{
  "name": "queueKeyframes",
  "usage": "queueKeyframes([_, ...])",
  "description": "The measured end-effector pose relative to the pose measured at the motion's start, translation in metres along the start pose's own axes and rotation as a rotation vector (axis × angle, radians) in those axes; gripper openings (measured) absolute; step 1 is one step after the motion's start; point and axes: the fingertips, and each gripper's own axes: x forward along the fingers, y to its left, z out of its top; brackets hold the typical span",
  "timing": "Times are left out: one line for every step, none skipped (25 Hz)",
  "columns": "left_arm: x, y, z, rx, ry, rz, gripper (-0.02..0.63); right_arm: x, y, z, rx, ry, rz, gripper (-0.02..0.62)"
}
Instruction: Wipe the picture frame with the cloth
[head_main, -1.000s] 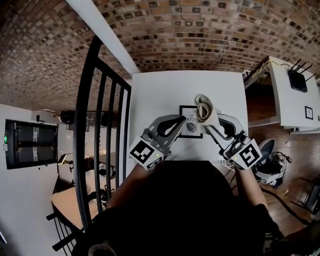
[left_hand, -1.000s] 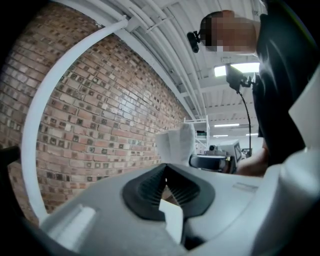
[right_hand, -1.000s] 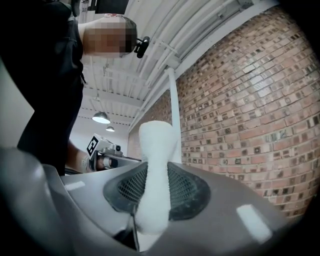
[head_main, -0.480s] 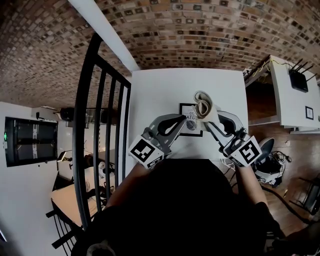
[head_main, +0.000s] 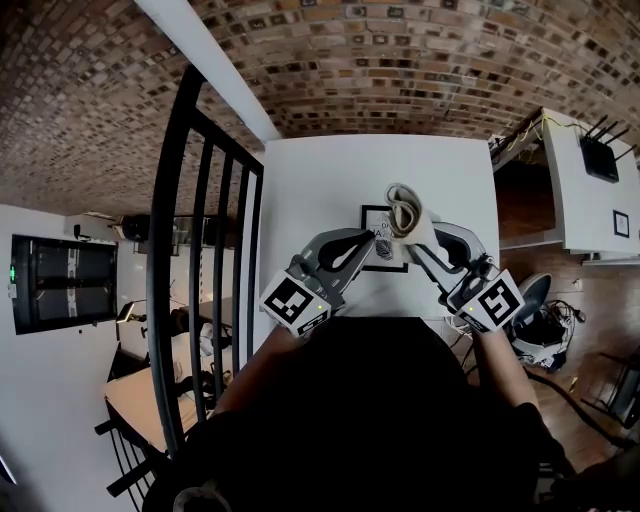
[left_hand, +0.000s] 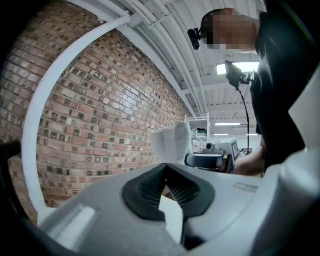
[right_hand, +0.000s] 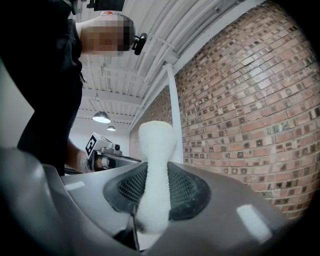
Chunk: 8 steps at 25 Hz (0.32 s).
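The black-edged picture frame (head_main: 382, 250) is held between both grippers, over the near part of the white table (head_main: 320, 190). My left gripper (head_main: 365, 243) is shut on the frame's left edge, and a white sliver of the frame (left_hand: 172, 220) shows between its pads. My right gripper (head_main: 419, 241) is shut on a folded beige cloth (head_main: 405, 211). The cloth stands up over the frame's upper right corner. In the right gripper view the cloth (right_hand: 154, 170) rises as a white roll from between the pads. The left gripper view shows the cloth (left_hand: 173, 142) just beyond its jaws.
A black metal railing (head_main: 195, 260) runs along the table's left side. A brick wall (head_main: 400, 60) lies beyond the far edge. At the right stand a white shelf with a router (head_main: 597, 160) and a floor strewn with cables (head_main: 550, 330).
Almost nothing differs. Both grippers, the frame and the cloth have drifted slightly away from me, and both grips stay as they were.
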Motion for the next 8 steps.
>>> queueKeyframes([0.0005,0.0004,-0.0006,0.001,0.001,-0.001,0.0,-0.0001,-0.0005,-0.0015,0.0,0.006,-0.001,0.107])
queueKeyframes([0.0006,0.0011,-0.0012,0.002,0.002,-0.001,0.0,-0.0001,-0.0013,-0.0033,-0.002,0.012,-0.003,0.107])
queueKeyframes([0.0006,0.0022,-0.002,0.001,0.004,0.0,0.0,0.0002,-0.0021,-0.0044,-0.002,0.016,-0.005,0.107])
queueKeyframes([0.0003,0.0031,-0.0028,0.0,0.006,0.001,0.0,0.0009,-0.0024,-0.0044,0.001,0.014,-0.006,0.107])
queueKeyframes([0.0,0.0039,-0.0035,-0.003,0.007,0.002,0.0,0.0017,-0.0023,-0.0039,0.006,0.011,-0.006,0.107])
queueKeyframes([-0.0001,0.0045,-0.0042,-0.005,0.009,0.003,0.0,0.0024,-0.0022,-0.0036,0.012,0.01,-0.004,0.107])
queueKeyframes([-0.0002,0.005,-0.0048,-0.006,0.01,0.003,0.0,0.0029,-0.0022,-0.0038,0.018,0.009,-0.002,0.107])
queueKeyframes([-0.0001,0.0055,-0.0054,-0.008,0.012,0.003,0.0,0.0034,-0.0022,-0.004,0.024,0.009,0.0,0.107])
